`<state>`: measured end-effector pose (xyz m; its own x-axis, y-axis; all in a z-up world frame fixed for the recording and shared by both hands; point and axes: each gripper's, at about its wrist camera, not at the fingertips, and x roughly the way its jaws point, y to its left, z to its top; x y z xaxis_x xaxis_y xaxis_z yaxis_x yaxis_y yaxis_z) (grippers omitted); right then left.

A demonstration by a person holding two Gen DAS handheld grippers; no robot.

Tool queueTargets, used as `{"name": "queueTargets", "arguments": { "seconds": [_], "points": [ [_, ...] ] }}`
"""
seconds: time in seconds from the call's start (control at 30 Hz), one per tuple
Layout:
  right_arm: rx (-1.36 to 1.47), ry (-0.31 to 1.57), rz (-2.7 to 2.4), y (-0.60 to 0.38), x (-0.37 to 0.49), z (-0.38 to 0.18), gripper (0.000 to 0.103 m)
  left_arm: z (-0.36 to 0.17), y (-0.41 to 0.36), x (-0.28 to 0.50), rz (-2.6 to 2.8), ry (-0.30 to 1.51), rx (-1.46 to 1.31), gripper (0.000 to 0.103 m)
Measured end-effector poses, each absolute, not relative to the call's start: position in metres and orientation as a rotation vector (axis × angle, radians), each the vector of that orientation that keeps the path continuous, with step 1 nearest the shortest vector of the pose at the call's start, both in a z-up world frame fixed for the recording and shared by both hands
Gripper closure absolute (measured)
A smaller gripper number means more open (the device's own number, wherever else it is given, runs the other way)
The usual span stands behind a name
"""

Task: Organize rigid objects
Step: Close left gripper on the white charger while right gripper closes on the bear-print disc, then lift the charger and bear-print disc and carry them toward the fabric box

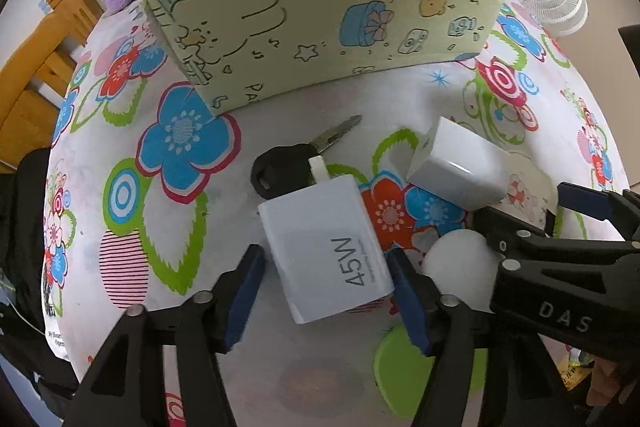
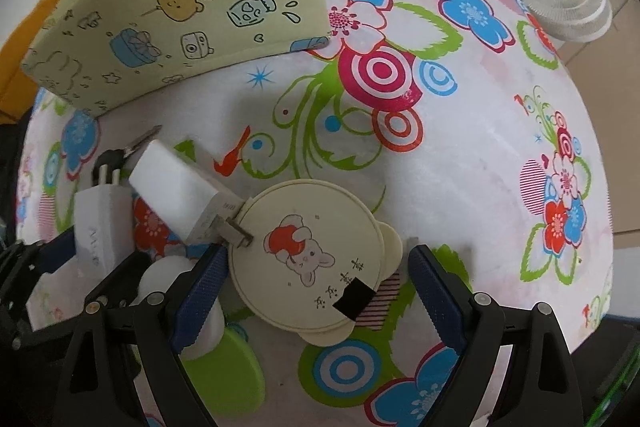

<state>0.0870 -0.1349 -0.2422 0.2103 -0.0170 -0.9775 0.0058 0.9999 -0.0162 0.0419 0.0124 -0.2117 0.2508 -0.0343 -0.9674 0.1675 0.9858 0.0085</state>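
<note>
I see a white charger (image 1: pixel 326 247) printed "45W", a black-headed key (image 1: pixel 286 167), and a cream round mirror (image 2: pixel 308 259) bearing a pink bunny. The counter (image 2: pixel 460 167) cloth is white with blue, red and green flowers; the box (image 1: pixel 320 23) is pale green with cartoon doodles.

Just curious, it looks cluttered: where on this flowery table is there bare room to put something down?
The tablecloth lies bare right of the round mirror, toward the fan. Also bare left of the key, below the box. Chargers crowd the middle.
</note>
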Motion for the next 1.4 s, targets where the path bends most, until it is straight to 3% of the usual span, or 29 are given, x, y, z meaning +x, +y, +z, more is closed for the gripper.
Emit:
{"name": "queueTargets", "arguments": {
  "seconds": [0.13, 0.3, 1.4],
  "points": [
    [-0.003, 1.347, -0.029, -0.13, 0.087, -0.243, 0.018, -0.212, 0.018, 0.045, -0.127, 1.322, 0.107, 0.028],
    [0.023, 1.347, -0.04, -0.131, 0.089, -0.243, 0.018, -0.21, 0.012, 0.055, -0.157, 1.335, 0.105, 0.046],
    [0.035, 1.243, 0.026, -0.157, 0.105, -0.172, 0.018, -0.145, -0.011, 0.084, -0.097, 1.235, -0.01, 0.052]
  ]
}}
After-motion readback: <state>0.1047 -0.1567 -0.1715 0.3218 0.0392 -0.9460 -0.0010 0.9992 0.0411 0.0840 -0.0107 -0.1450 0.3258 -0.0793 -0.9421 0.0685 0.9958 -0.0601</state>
